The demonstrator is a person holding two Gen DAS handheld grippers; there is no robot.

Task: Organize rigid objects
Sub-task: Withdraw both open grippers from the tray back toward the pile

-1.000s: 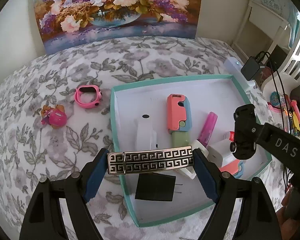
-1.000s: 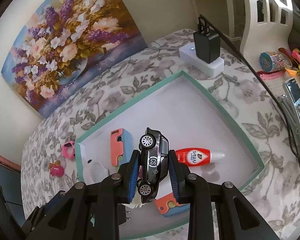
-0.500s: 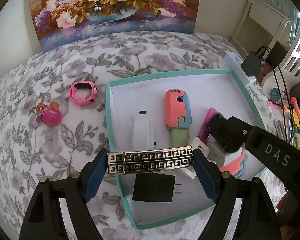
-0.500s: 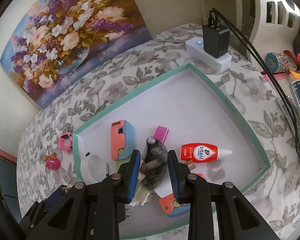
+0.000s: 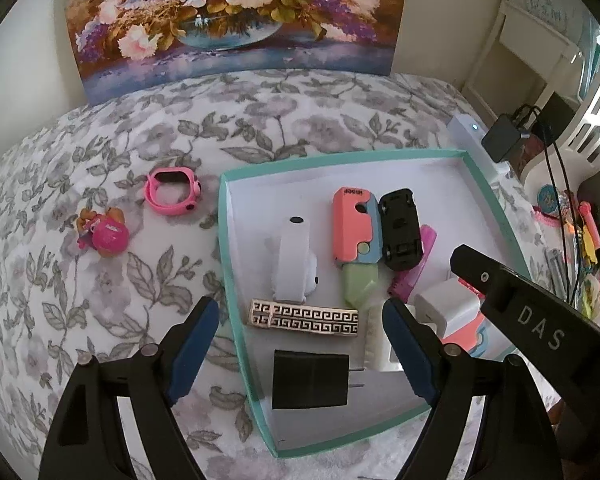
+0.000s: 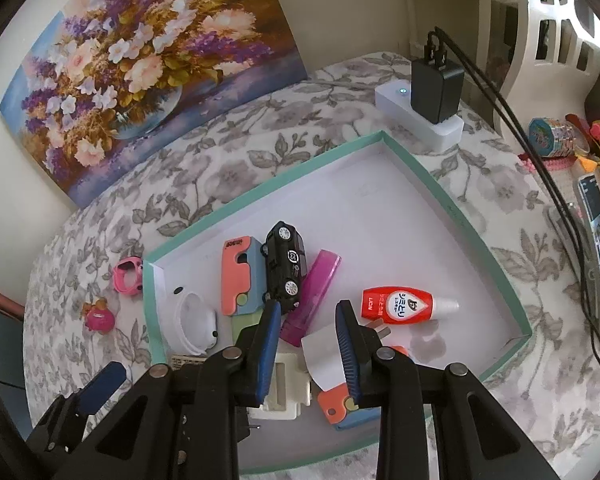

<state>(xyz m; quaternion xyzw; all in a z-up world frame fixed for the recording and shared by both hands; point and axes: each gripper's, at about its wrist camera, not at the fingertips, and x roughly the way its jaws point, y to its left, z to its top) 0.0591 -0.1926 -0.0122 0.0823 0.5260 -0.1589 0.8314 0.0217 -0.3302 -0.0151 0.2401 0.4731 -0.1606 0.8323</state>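
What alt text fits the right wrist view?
An open hand-held gripper hovers over a teal tray holding a black toy car, red bottle and other small items, on a floral cloth.

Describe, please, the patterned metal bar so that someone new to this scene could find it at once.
Start at the teal-rimmed tray on the flowered cloth. Near the tray's front left corner, the metal bar lies flat between a white band and a black charger. It alone is shiny, with a black key-pattern maze along its length.
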